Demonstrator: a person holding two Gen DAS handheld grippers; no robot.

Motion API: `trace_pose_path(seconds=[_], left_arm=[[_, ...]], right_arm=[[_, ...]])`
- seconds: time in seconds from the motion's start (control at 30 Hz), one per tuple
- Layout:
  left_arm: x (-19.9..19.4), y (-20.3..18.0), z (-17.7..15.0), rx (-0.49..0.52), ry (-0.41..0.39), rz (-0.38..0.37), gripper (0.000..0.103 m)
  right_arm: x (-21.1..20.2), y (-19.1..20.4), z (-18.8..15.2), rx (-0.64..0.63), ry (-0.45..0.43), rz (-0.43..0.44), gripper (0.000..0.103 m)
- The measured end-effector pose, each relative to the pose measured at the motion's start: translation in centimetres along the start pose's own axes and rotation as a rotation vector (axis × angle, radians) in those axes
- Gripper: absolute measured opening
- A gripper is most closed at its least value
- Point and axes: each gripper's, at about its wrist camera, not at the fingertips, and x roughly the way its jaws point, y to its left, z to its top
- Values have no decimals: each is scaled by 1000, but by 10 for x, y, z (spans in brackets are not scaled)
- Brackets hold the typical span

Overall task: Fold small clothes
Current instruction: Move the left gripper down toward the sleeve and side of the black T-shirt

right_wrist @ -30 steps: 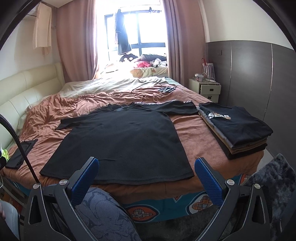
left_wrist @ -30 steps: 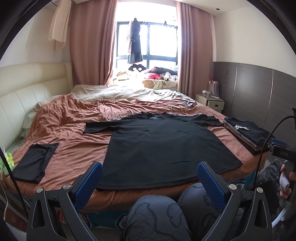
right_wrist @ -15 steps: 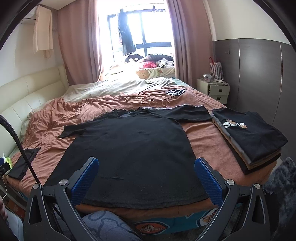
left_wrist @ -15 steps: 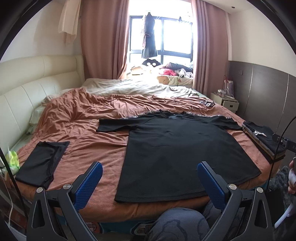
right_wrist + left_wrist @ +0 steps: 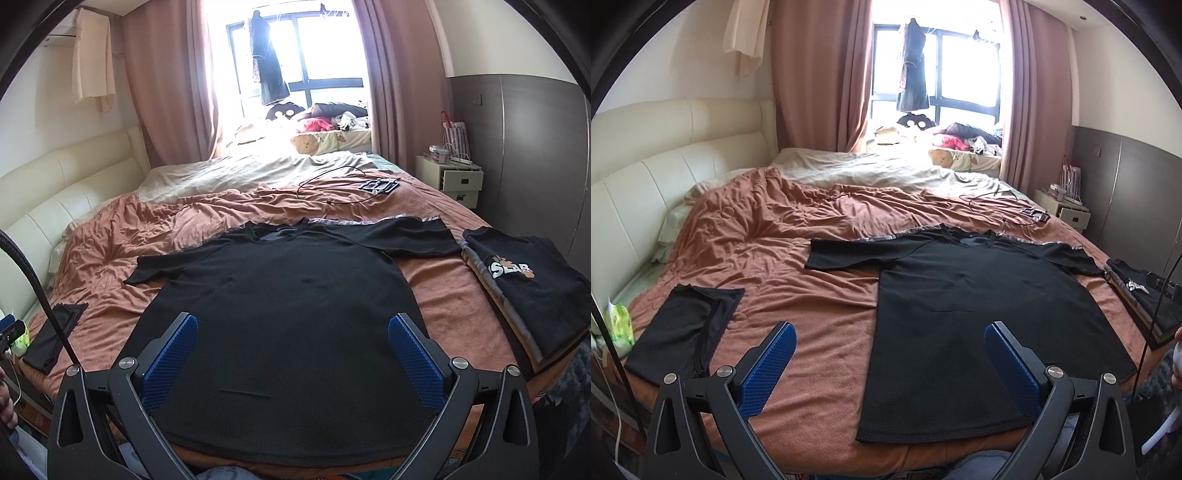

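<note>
At the far left edge of the bed, a pack of wipes in green and white [image 5: 618,326] is seen beside a small black garment [image 5: 683,332], which is laid flat on the rust-brown blanket [image 5: 798,280] near the cream padded headboard [image 5: 665,177]. The left gripper [image 5: 888,360] is held above the near edge of the bed with its blue-padded fingers [image 5: 768,373] spread wide and nothing between them; its right finger is seen over the lower hem area of the shirt, though contact cannot be told. The black T-shirt [image 5: 288,317] is spread flat across the middle of the blanket — collar toward the window, both sleeves stretched out sideways, hem at the near edge. The right gripper [image 5: 293,356] is likewise held wide apart and empty, framed over the lower half of the shirt. Farther back, a black cable and a small dark device [image 5: 380,185] are lying on the blanket, and a pale sheet [image 5: 240,173] is bunched toward the window [image 5: 295,62], where dark clothing is hung and soft toys are piled on the sill. To the right of the shirt, well apart from its sleeve, a stack of folded clothes [image 5: 532,295] is set at the bed's corner, the top piece black with a printed logo. Beyond it, a white bedside cabinet [image 5: 450,179] is stood against the grey panelled wall — small items are gathered on its top, too small to tell apart.
</note>
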Motion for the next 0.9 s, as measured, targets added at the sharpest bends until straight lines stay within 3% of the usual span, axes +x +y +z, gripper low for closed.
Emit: trace_pose_path(seconds=[0.1,0.4,0.9], left_arm=[[14,10,7,-15,15,14,102],[56,37,29,-42,56,24,98],[155,104,78,-157,152,26,84]], right_arm=[[14,9,6,-36,-7,-12,103],[65,21,23,-45,26,68,103],[154,37,61,-75,131,218,79]])
